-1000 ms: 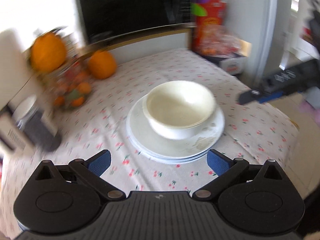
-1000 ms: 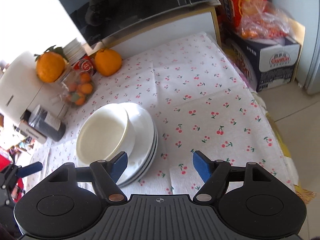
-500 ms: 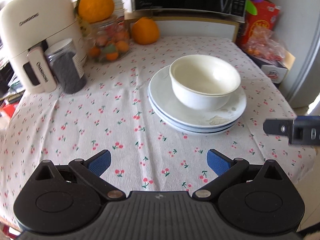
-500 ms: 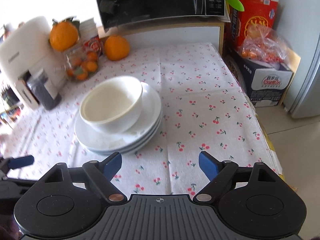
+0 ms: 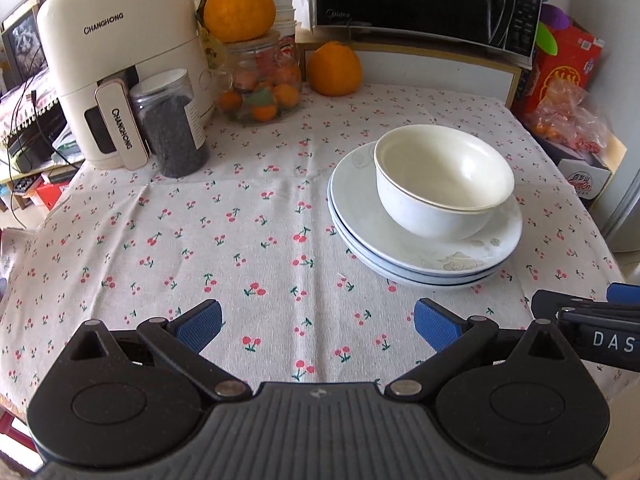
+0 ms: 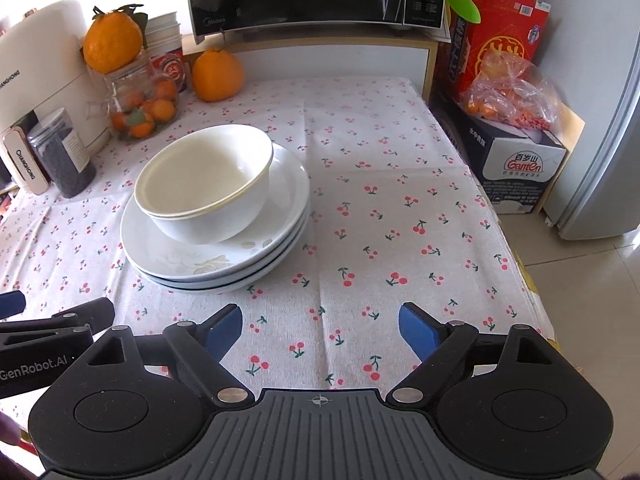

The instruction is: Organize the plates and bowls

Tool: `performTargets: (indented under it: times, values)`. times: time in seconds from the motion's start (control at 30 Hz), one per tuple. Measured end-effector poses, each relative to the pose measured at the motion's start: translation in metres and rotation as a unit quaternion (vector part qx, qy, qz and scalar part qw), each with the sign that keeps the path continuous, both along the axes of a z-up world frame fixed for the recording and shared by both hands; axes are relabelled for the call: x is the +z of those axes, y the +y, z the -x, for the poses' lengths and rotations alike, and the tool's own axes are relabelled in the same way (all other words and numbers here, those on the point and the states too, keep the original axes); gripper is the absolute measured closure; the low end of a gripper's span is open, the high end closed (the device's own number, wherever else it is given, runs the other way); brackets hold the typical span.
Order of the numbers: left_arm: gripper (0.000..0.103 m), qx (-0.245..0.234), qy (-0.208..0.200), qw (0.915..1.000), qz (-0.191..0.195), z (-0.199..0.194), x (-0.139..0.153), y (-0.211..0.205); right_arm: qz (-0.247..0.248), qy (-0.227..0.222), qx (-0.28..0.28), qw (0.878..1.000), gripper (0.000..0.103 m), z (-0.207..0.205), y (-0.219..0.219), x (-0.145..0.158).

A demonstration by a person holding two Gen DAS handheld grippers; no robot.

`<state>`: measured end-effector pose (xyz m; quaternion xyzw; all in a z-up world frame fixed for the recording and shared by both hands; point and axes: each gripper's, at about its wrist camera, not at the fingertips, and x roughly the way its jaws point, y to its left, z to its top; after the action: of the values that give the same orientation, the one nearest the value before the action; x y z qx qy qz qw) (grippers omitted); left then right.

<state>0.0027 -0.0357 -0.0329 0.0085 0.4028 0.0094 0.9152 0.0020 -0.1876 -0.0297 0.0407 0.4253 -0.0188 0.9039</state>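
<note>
Here both hand-held grippers, left (image 5: 316, 322) and right (image 6: 320, 326), gape empty near stacked bowls (image 5: 444, 182) on plates (image 5: 424, 252).

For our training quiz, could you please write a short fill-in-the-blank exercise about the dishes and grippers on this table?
1. The white bowls sit on a stack of ____.
2. The tablecloth is printed with small red ____.
3. The jaws of the right gripper are ____, with nothing between them.
4. One large orange rests on top of a glass ____.

Missing words: plates; cherries; open; jar
</note>
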Motion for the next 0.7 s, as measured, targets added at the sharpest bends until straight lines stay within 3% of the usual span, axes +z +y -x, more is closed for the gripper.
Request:
performTargets:
  times: [0.7]
  values:
    - [0.0, -0.008, 0.007, 0.9999, -0.005, 0.0019, -0.0003, -0.0062, 0.011, 0.0, 0.005, 1.0, 0.013, 0.0017, 0.0053, -0.0035]
